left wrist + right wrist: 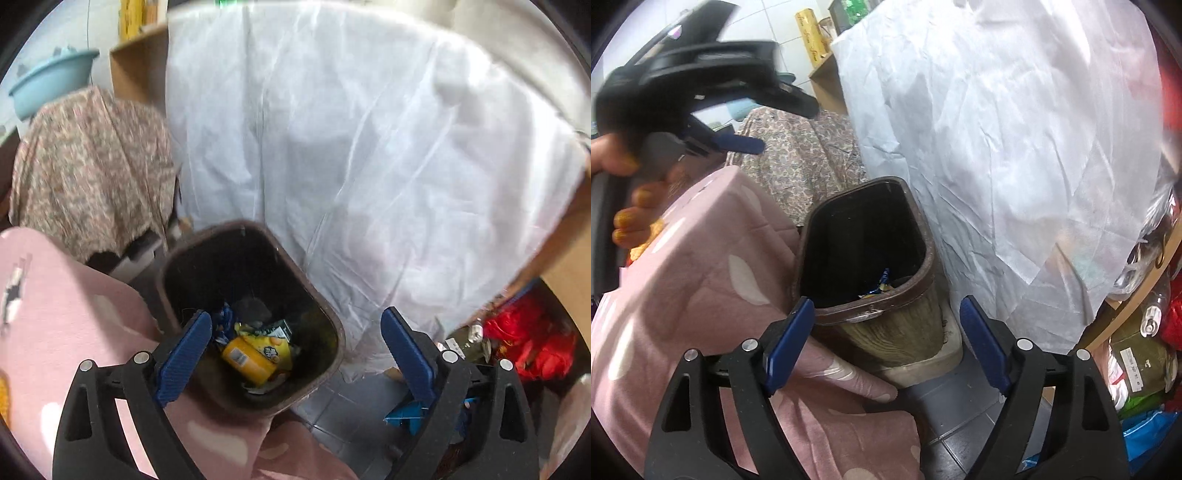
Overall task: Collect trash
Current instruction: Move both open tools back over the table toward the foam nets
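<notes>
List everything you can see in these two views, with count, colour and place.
Trash bin: one, dark brown, on the floor beside the pink bedding.
Trash in bin: several pieces, including a yellow packet, at the bottom.
White sheet: one, draped behind the bin.
Pink bedding: one, white spots, left of bin.
Floral cloth: one, brownish, behind the bedding.
Basin: one, light blue, far left.
Red bag: one, right side.
Left hand-held gripper: blue pads, open above the bin.
Right hand-held gripper: blue pads, open, empty.
</notes>
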Motion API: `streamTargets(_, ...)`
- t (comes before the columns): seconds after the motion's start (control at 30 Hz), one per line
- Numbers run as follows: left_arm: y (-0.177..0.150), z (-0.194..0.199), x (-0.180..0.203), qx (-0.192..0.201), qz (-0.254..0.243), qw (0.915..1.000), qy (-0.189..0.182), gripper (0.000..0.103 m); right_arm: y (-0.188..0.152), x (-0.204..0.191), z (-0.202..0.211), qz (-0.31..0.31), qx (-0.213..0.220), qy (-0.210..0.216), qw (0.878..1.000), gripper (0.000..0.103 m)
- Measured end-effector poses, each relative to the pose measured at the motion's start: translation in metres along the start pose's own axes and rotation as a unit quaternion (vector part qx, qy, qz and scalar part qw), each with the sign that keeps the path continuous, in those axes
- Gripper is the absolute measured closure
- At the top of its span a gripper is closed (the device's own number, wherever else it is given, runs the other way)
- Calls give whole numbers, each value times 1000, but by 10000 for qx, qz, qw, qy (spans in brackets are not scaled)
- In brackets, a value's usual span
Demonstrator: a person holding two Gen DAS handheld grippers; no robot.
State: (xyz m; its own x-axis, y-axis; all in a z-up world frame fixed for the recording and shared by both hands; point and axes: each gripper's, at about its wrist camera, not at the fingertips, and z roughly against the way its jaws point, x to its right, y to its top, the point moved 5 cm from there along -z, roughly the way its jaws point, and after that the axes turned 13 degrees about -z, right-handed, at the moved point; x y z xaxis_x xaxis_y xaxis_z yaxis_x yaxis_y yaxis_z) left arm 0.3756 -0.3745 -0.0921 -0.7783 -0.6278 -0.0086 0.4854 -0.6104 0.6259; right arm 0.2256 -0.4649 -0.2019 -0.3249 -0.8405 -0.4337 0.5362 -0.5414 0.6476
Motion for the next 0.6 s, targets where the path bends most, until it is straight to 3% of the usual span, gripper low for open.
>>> streamTargets(0.2,-23,52,-15,270,-105,9995,125,7,5,-28,12,116,-76,253,9996,22)
streamTargets(0.43,-71,107,-63,430,-177,9955,831,7,12,-86,23,496,-181,683,9963,22)
streamTargets(0.6,-116,148,-112,516,128,9883,1427,6,7,-132,30,1002,-260,926,9903,21)
